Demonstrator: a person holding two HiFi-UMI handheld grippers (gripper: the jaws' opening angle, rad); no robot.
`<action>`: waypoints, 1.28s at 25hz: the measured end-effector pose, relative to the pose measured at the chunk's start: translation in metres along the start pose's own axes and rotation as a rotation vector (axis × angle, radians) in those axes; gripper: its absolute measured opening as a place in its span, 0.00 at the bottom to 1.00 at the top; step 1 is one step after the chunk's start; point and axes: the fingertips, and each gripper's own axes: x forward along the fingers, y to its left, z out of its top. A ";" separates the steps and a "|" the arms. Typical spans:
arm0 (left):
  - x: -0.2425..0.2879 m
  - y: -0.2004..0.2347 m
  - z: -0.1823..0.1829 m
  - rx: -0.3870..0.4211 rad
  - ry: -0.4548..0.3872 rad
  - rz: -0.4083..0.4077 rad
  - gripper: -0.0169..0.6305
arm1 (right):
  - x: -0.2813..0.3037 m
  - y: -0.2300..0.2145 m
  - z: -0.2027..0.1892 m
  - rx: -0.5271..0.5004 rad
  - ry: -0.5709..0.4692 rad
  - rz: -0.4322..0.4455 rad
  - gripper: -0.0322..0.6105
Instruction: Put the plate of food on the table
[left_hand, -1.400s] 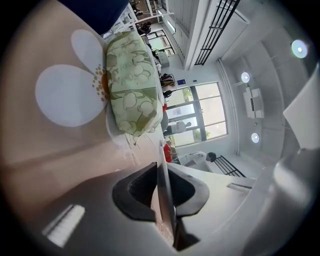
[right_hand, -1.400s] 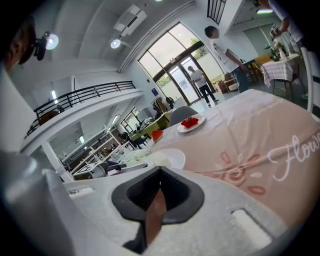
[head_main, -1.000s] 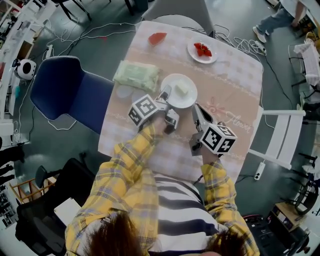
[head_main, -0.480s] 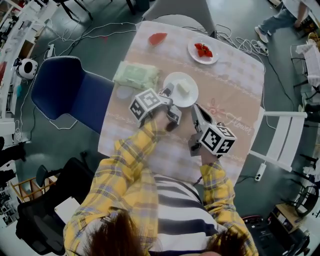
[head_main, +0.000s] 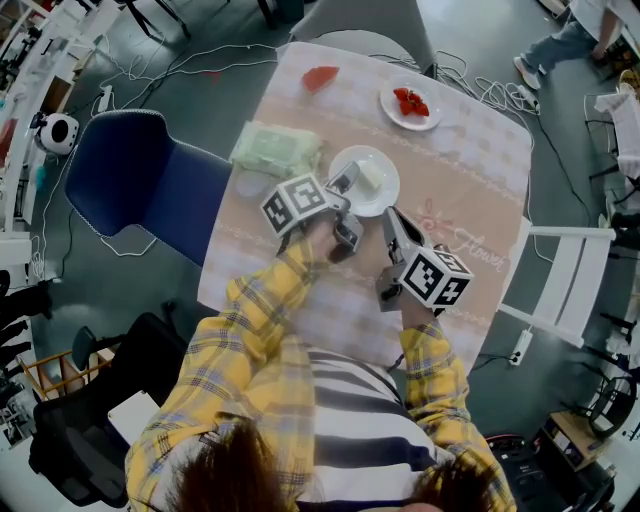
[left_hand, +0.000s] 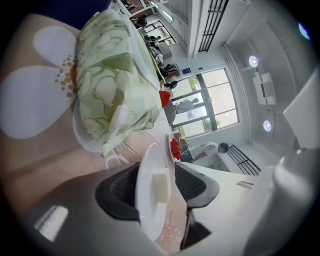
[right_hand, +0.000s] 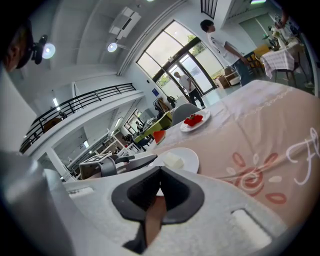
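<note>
Grey floor strewn with cables. On it stands a square table (head_main: 470, 170) under a pink-and-beige checked cloth, with a blue chair (head_main: 140, 180) at its left side and a white chair (head_main: 560, 280) at its right. A person in a yellow plaid shirt (head_main: 250, 340) sits at the near edge with a gripper in each hand.

On the cloth, left of centre, lies a green-patterned packet (head_main: 275, 150). Just beside it, near the table's middle, the plate of food (head_main: 382, 196) rests flat on the cloth and carries one pale block (head_main: 371, 175). A second plate (head_main: 392, 108) with red pieces sits well apart at the far side. A red slice (head_main: 320, 77) lies near the far-left corner.

Left gripper (head_main: 346, 205): jaws have just been opening. The near rim of the plate of food stands between the pads, and the right-hand pad shows a gap to it, so the grip is released.

Right gripper (head_main: 390, 225): hovers just beside the plate's near-right edge, jaws together, nothing between them.
</note>
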 end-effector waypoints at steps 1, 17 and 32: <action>0.000 -0.001 -0.002 0.023 0.020 0.008 0.36 | 0.000 0.001 0.000 0.001 0.000 0.001 0.05; -0.005 -0.006 -0.024 0.651 0.191 0.187 0.69 | 0.003 -0.002 0.001 0.012 -0.003 0.010 0.05; -0.036 0.018 -0.034 1.252 0.184 0.233 0.63 | 0.010 -0.004 -0.006 -0.010 0.026 -0.008 0.05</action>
